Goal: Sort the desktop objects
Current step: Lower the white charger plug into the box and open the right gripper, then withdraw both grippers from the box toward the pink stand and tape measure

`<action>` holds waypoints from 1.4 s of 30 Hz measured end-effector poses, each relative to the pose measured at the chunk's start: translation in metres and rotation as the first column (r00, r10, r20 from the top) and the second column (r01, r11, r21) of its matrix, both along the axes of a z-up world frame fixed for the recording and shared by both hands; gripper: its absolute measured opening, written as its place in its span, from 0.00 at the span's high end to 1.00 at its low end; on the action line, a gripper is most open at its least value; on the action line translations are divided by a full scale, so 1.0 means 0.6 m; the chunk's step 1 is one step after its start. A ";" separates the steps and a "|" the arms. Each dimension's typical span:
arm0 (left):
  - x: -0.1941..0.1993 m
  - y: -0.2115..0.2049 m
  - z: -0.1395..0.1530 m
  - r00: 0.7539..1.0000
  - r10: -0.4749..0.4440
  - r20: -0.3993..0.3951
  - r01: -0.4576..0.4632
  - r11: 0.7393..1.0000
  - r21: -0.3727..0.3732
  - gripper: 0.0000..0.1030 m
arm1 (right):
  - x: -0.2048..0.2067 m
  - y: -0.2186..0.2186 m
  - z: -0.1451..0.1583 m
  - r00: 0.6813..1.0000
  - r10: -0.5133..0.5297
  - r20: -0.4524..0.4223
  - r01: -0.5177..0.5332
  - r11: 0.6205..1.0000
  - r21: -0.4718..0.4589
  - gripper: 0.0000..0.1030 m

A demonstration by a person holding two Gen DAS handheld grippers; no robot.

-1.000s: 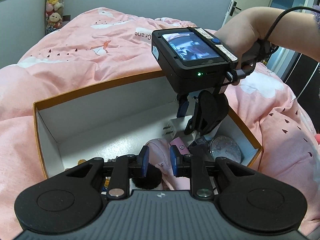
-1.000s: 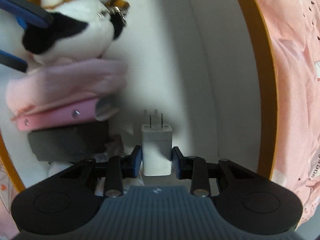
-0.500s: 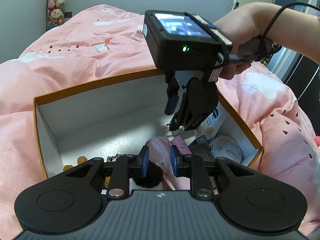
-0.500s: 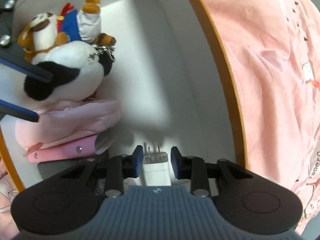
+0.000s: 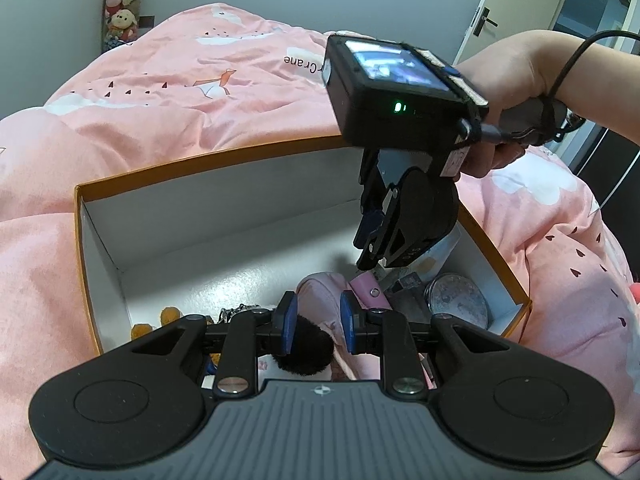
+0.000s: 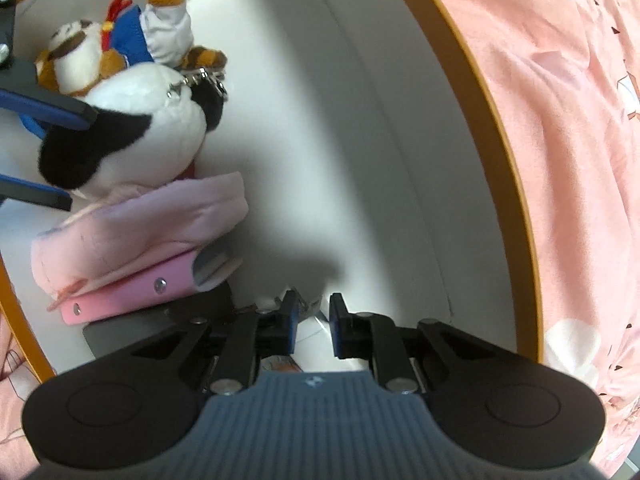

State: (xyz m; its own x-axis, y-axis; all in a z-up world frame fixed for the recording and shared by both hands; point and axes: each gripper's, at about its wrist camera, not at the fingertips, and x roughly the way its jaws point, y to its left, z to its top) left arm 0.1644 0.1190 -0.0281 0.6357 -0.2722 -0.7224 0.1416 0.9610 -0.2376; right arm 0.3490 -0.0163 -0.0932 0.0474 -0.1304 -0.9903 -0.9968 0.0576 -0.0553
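The right gripper (image 6: 312,312) hangs above the right part of the orange-rimmed box (image 5: 256,150), pointing straight down. One second ago it held a white wall charger between its pads inside the box; half a second ago the pads stood clear of the charger, which lay on the box floor. Now the jaws have just been closing, with nothing between them; a narrow gap remains. The charger itself is hidden below the gripper body in the right wrist view, and the left wrist view does not show it either; only a white surface is visible under the fingertips. Judged from this, the charger is deposited and this placement step is complete.

The left gripper (image 5: 318,322) stays near the box's near wall, jaws slightly apart, a black-and-white plush toy (image 6: 148,128) between the pads (image 5: 286,322). Whether the pads press on it cannot be told.

Other contents: a second plush figure (image 6: 116,48) at the far left, a pink soft item (image 6: 140,224), a pink case (image 6: 132,292), a round tin (image 5: 458,300). The box rests on a pink quilt (image 5: 180,92).
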 end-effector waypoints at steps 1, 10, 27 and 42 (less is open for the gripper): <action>-0.001 0.000 0.001 1.000 0.000 0.000 0.000 1.000 -0.001 0.75 | 0.000 -0.002 0.006 1.000 -0.017 -0.004 0.017 1.000 0.018 0.83; -0.010 -0.010 0.015 1.000 0.005 0.002 -0.005 1.000 0.002 0.75 | 0.018 -0.031 0.010 0.975 -0.151 0.163 0.151 0.988 0.015 0.87; -0.023 -0.025 0.022 1.000 0.011 -0.012 -0.010 0.999 0.032 0.75 | -0.026 -0.065 -0.013 0.964 -0.132 0.231 0.143 0.989 -0.034 0.93; -0.086 -0.077 0.065 0.998 -0.047 0.031 0.044 0.994 0.096 0.75 | -0.096 -0.157 0.189 0.918 -0.326 0.225 0.203 0.874 0.441 0.92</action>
State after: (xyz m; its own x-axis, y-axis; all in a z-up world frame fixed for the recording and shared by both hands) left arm 0.1130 0.0728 0.0107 0.6484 -0.2320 -0.7251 0.1918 0.9715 -0.1393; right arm 0.2914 -0.1104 0.0204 0.3542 0.2264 -0.9074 -0.8847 0.3957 -0.2466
